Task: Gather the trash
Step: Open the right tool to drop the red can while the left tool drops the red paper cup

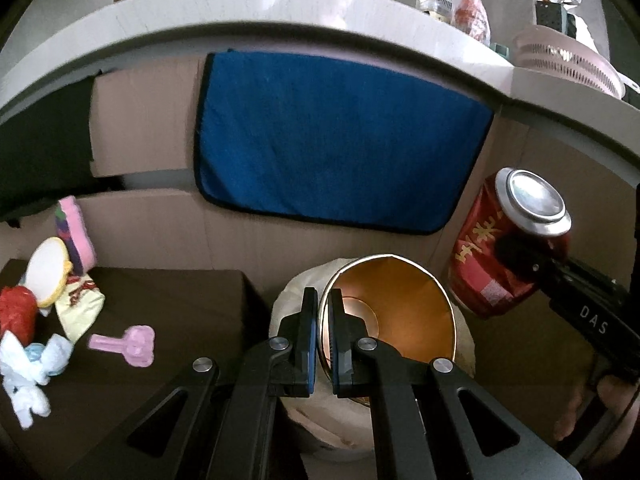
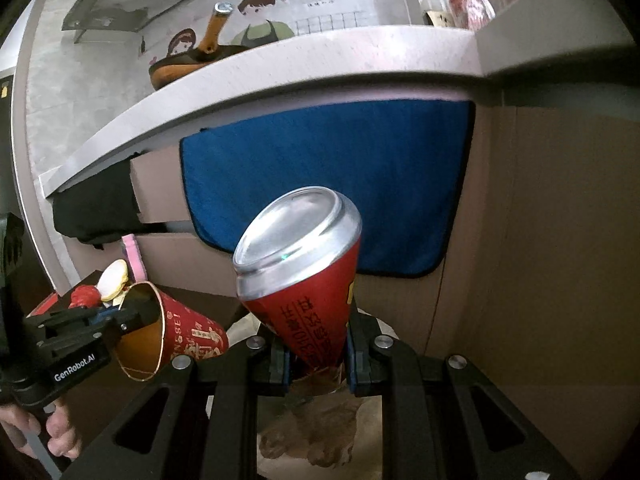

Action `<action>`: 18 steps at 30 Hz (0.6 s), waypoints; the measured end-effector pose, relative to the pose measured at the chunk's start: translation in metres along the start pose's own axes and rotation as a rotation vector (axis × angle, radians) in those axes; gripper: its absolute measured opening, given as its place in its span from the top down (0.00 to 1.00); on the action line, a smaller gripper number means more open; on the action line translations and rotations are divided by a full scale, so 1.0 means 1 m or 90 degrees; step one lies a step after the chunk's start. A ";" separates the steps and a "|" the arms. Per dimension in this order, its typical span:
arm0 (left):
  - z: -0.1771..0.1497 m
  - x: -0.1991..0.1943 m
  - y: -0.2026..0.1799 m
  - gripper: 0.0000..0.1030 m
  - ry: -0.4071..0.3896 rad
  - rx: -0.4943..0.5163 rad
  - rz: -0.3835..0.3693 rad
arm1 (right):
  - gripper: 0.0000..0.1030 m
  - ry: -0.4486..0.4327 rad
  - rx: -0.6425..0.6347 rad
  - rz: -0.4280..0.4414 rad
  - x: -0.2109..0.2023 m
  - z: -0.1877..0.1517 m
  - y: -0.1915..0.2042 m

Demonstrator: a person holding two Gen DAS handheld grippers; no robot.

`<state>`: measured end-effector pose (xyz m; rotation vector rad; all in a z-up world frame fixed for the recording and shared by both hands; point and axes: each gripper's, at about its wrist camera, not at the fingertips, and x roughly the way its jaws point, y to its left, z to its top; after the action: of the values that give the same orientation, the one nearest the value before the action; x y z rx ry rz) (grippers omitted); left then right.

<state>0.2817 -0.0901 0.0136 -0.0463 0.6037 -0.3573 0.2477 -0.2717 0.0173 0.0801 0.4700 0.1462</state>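
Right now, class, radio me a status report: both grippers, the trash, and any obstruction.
Left gripper shut on paper cup rim. Right gripper shut on red can, tilted. Both held above paper bag. No obstruction seen.

Dim under the counter, bright above it, strong fisheye bend in both views

Daylight washes out the countertop edge (image 1: 280, 12) and upper wall, while the dark surface (image 1: 160, 320) below sits in deep shadow; glare gleams on the can (image 2: 298, 256) end, an orange glow fills the paper cup (image 1: 400, 312) interior, and black corners vignette the frames, with slight blur toward the edges
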 end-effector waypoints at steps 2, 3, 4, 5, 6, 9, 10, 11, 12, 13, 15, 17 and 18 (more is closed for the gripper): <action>0.001 0.009 0.003 0.94 0.009 -0.011 -0.023 | 0.83 0.006 0.007 -0.001 0.006 -0.002 -0.003; 0.002 0.015 0.006 0.93 0.020 -0.016 -0.038 | 0.83 0.010 0.010 -0.001 0.009 -0.002 -0.005; 0.003 0.022 0.010 0.86 0.039 -0.026 -0.059 | 0.82 0.011 0.010 0.000 0.010 -0.003 -0.006; 0.003 0.027 0.013 0.72 0.049 -0.033 -0.070 | 0.81 0.013 0.011 -0.001 0.013 -0.005 -0.008; 0.003 0.031 0.016 0.66 0.059 -0.043 -0.082 | 0.75 0.016 0.018 -0.007 0.016 -0.008 -0.010; 0.004 0.038 0.027 0.59 0.077 -0.080 -0.108 | 0.47 0.026 0.053 0.007 0.023 -0.015 -0.020; 0.004 0.040 0.030 0.59 0.083 -0.087 -0.106 | 0.47 0.032 0.064 0.013 0.026 -0.017 -0.024; 0.005 0.040 0.033 0.59 0.083 -0.093 -0.101 | 0.47 0.038 0.072 0.013 0.029 -0.019 -0.026; 0.006 0.038 0.037 0.59 0.077 -0.099 -0.095 | 0.47 0.041 0.076 0.012 0.031 -0.021 -0.026; 0.006 0.035 0.039 0.59 0.072 -0.103 -0.090 | 0.47 0.044 0.078 0.012 0.032 -0.022 -0.026; 0.005 0.030 0.044 0.59 0.070 -0.106 -0.077 | 0.47 0.047 0.077 0.012 0.032 -0.024 -0.024; 0.002 0.023 0.052 0.59 0.062 -0.106 -0.051 | 0.47 0.050 0.072 0.012 0.032 -0.025 -0.019; 0.000 0.019 0.056 0.59 0.057 -0.106 -0.037 | 0.47 0.052 0.069 0.012 0.034 -0.025 -0.017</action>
<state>0.3142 -0.0442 -0.0048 -0.2087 0.7212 -0.3668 0.2683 -0.2816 -0.0215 0.1860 0.5587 0.1434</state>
